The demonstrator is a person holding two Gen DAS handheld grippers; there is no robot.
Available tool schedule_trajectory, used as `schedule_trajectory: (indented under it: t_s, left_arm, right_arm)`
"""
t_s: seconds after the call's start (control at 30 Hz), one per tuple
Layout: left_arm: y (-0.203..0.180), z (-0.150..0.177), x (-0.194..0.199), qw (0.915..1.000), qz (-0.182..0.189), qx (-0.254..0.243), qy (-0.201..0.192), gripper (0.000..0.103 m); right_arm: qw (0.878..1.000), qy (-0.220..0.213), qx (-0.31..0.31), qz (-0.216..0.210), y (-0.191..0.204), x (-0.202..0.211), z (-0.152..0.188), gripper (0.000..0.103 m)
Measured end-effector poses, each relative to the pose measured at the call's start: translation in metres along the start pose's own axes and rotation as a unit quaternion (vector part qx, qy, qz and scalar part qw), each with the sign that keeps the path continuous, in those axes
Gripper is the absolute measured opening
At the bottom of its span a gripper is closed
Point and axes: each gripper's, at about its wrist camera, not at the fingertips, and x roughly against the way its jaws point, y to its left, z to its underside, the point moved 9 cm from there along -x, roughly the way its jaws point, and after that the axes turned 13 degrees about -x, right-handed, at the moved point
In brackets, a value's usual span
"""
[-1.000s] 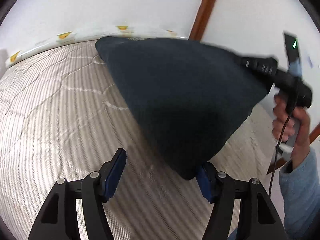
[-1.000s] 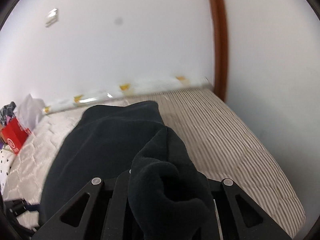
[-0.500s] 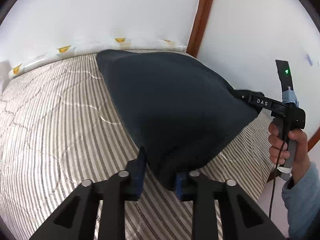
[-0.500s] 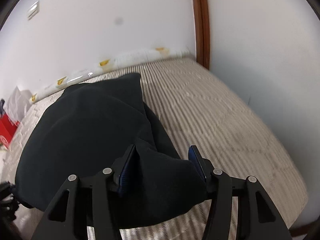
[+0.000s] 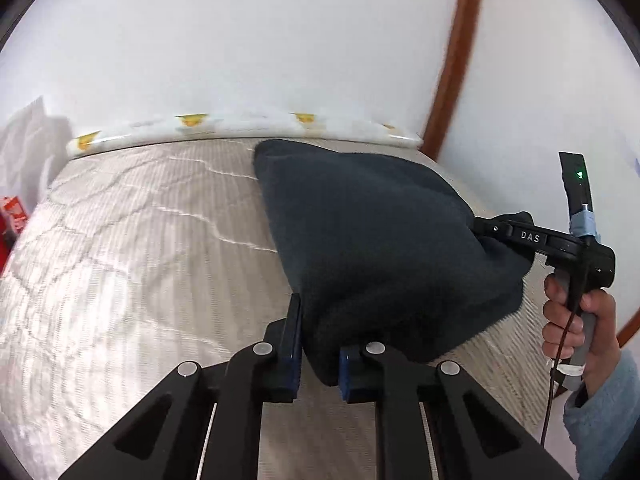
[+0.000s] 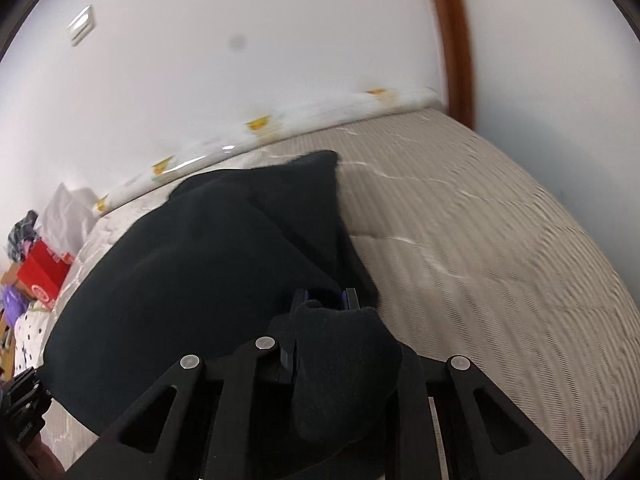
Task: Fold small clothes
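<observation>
Closed since a moment ago: left tool (image 5: 319, 364), now pinching the near corner of the dark garment (image 5: 380, 248). Right tool (image 6: 329, 300), pressed on the opposite corner. Garment stretched between both, long axis left–right, far corner on the striped bed (image 5: 140, 248). Beyond: white wall (image 5: 240, 40), wooden trim (image 5: 456, 60).

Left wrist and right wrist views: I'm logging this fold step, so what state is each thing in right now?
Dark garment: stretched between both tongs, far corner resting on the mattress.
Left tongs: shut on the garment's near corner.
Right tongs: shut on another corner, cloth bunched over them.
Striped mattress: bare of bedding, garment partly on it.
Red box: beside the mattress; open or closed cannot be told.
</observation>
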Motion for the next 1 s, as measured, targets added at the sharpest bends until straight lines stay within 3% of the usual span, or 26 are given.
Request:
schedule_trajectory:
  t_s: [0.27,0.37,0.6,0.73,0.87,1.0]
  left_arm:
    - [0.08,0.022,0.01,0.9975,-0.053,0.047,0.001,0.013]
    - [0.096,0.038,0.013,0.9962,-0.06,0.062,0.014,0.013]
    - [0.095,0.065,0.02,0.9961,-0.054,0.065,0.027,0.013]
    - [0.094,0.068,0.018,0.9957,-0.056,0.063,0.037,0.013]
    - [0.092,0.071,0.02,0.9956,-0.06,0.057,0.044,0.013]
    - [0.09,0.075,0.022,0.9957,-0.053,0.057,0.049,0.013]
  right_arm:
    - [0.998,0.027,0.046,-0.046,0.09,-0.026,0.016,0.016]
    - [0.996,0.034,0.068,-0.053,0.108,-0.017,0.029,0.016]
    - [0.994,0.044,0.075,-0.065,0.077,0.026,0.073,0.017]
    - [0.996,0.036,0.059,-0.062,0.065,0.034,0.078,0.023]
    - [0.997,0.044,0.024,-0.06,0.051,0.041,0.085,0.046]
    - [0.995,0.064,-0.032,-0.076,0.041,0.034,0.092,0.052]
